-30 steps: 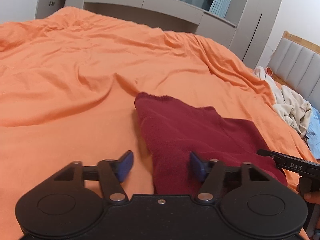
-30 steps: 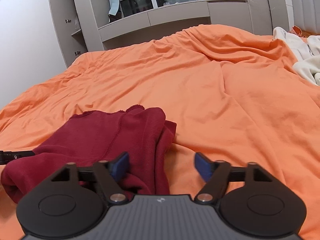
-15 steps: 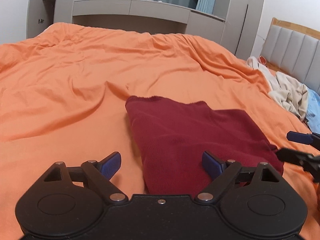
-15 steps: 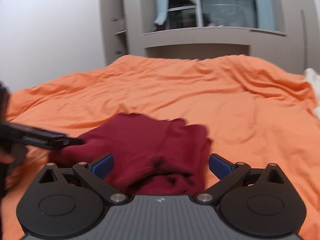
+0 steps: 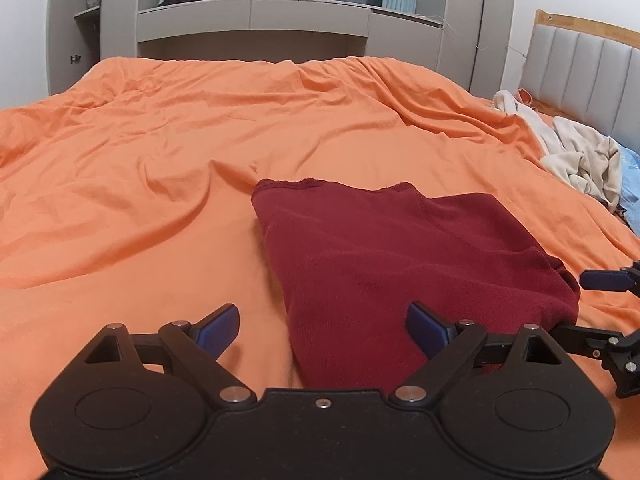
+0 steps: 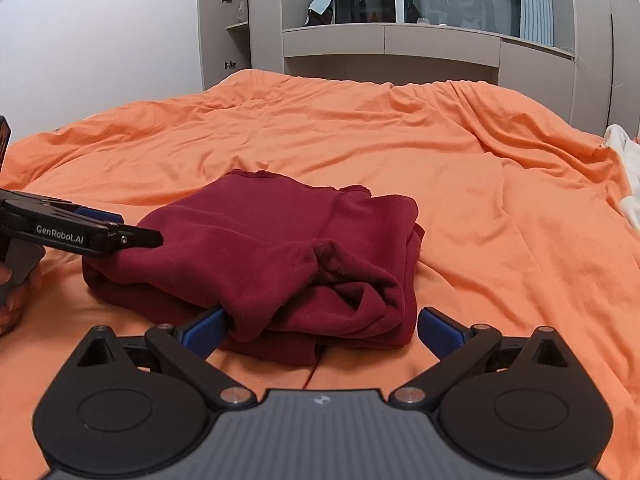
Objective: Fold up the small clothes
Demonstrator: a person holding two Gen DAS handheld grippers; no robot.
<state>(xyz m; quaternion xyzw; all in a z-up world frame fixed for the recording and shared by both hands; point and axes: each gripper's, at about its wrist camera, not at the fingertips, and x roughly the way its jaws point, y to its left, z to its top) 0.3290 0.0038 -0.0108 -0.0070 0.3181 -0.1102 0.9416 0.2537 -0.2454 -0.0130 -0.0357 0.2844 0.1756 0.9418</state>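
A dark red garment (image 5: pixel 384 264) lies folded in a thick bundle on the orange bedspread (image 5: pixel 160 160). My left gripper (image 5: pixel 322 330) is open, low over the bundle's near left edge, holding nothing. My right gripper (image 6: pixel 320 330) is open at the bundle's (image 6: pixel 272 252) other end, its left pad touching the cloth, the fold between the fingers. In the right wrist view the left gripper's finger (image 6: pixel 80 232) reaches the bundle's left side. In the left wrist view the right gripper's fingers (image 5: pixel 600 280) sit at the bundle's right end.
A pile of cream and light blue clothes (image 5: pixel 576 160) lies at the bed's right edge by a padded headboard (image 5: pixel 580 64). Grey wardrobes and shelves (image 6: pixel 400 44) stand behind the bed. The bedspread (image 6: pixel 500 220) is wrinkled all around the bundle.
Both grippers opened wider and drew back a little. The right gripper swung left, facing the bundle's end. The garment lies still.
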